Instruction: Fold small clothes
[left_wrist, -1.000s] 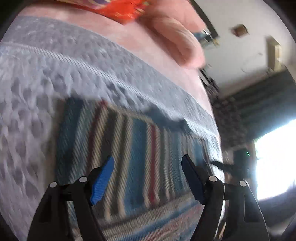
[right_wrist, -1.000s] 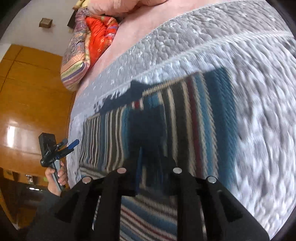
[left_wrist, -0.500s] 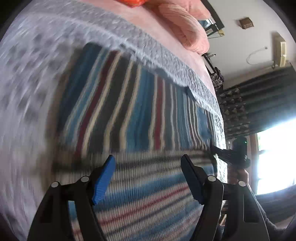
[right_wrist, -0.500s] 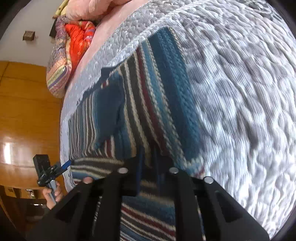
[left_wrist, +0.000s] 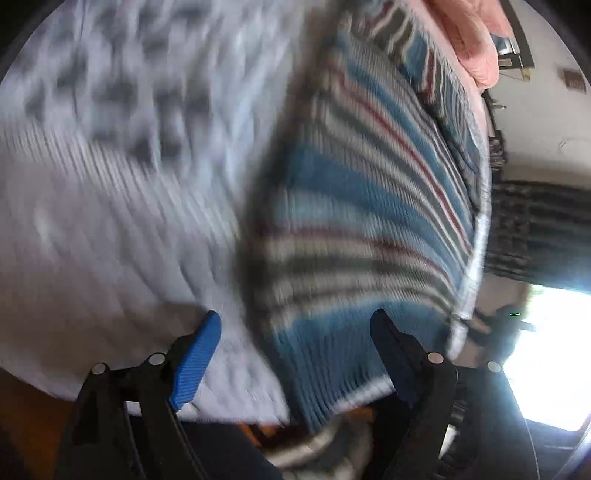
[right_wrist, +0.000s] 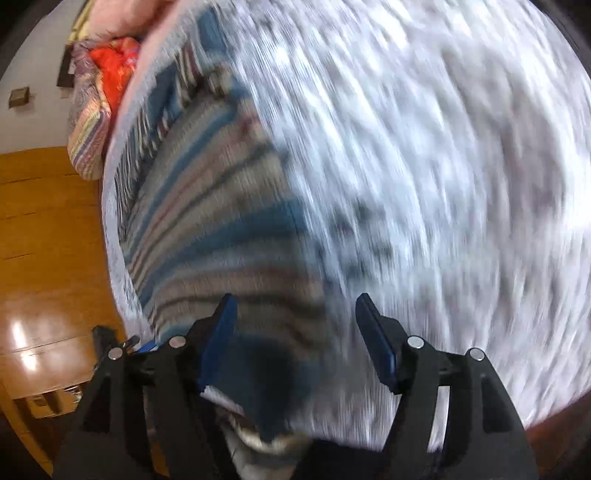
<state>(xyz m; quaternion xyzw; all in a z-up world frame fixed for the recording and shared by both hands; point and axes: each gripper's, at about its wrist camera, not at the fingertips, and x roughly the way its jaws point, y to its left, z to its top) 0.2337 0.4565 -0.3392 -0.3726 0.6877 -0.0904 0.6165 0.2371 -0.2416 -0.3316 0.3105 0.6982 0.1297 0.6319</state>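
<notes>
- Left wrist view, far left: grey-white quilted bedspread (left_wrist: 110, 221) fills the frame, heavily motion-blurred.
- My left tongs (left_wrist: 295, 350): jaws spread wide, blue pads (left_wrist: 195, 362) bare, nothing between them. The left pad sits over the bedspread, the right finger over the near corner of the garment; whether either touches, I cannot tell.
- Right of centre: striped knit garment (left_wrist: 369, 229), blue, white, grey and thin red bands, lying flat on the bed. Its long axis runs from the near bed edge away toward the pink pillow (left_wrist: 472, 40) at the far end. Near end hangs a little over the bed edge.
- Far right: dark curtain (left_wrist: 535, 229) and a bright window (left_wrist: 546, 354); a dark shape by the window is too blurred to call.
- Right wrist view, far left: wooden floor (right_wrist: 44, 258) and a bundle of red and striped bedding (right_wrist: 99, 96) at the far end of the bed.
- The garment again (right_wrist: 221, 221), here left of centre along the bed's left edge, long axis again near to far, a folded layer on top at the near part.
- My right tongs (right_wrist: 295, 332): wide open and empty. Left finger over the garment's dark near end, right finger over bare bedspread (right_wrist: 443, 184); contact unclear in the blur.
</notes>
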